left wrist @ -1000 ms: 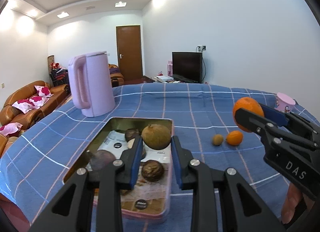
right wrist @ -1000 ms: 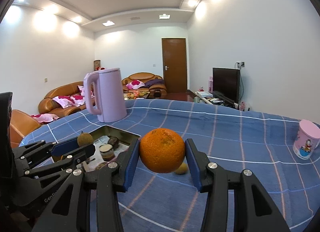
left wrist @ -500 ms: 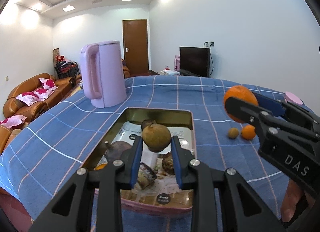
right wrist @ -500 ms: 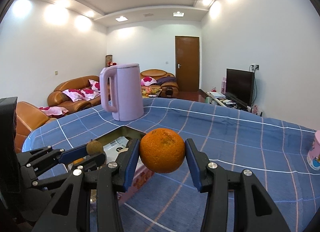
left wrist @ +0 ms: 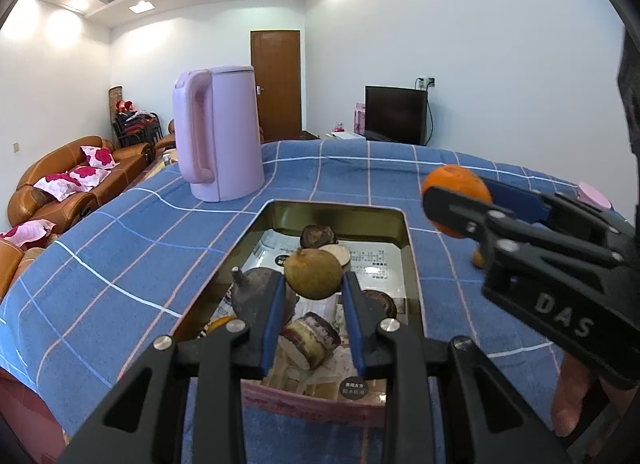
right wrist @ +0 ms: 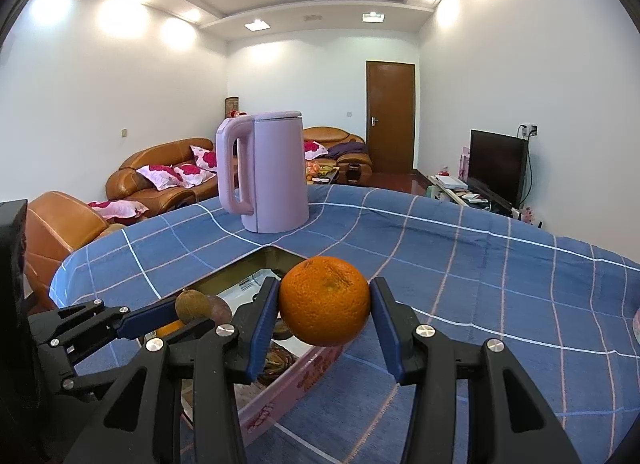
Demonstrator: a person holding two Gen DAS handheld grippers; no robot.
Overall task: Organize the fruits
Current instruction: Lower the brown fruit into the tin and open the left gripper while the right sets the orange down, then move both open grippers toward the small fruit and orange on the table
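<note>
The left gripper [left wrist: 314, 306] has its jaws clamped on a small brown round fruit [left wrist: 313, 274]. The right gripper [right wrist: 325, 322] has its jaws clamped on a big orange [right wrist: 324, 301].

A second ago the brown fruit hung over the far part of the tin tray [left wrist: 407, 248]. Now the tray looks bigger and closer, and the fruit hangs over its middle, above the dark fruits [left wrist: 318, 236] lying inside. The pink kettle [left wrist: 218, 135] also looks bigger and nearer than before. The orange was off to the side over the blue checked cloth [right wrist: 480, 304] on the counter. Now it hangs right at the tray's near edge [right wrist: 280, 404]. Both grips look the same as before.

In the left view, the right gripper shows white letters that read "DAS" [left wrist: 562, 314]. Papers [left wrist: 378, 264] with small print line the tray, and round black stickers [left wrist: 352, 388] sit on them, but the writing is too small to read.

A small orange fruit [left wrist: 477, 258] on the cloth peeks out from behind the right gripper. A pink cup [left wrist: 594, 195] shows at the far right.
</note>
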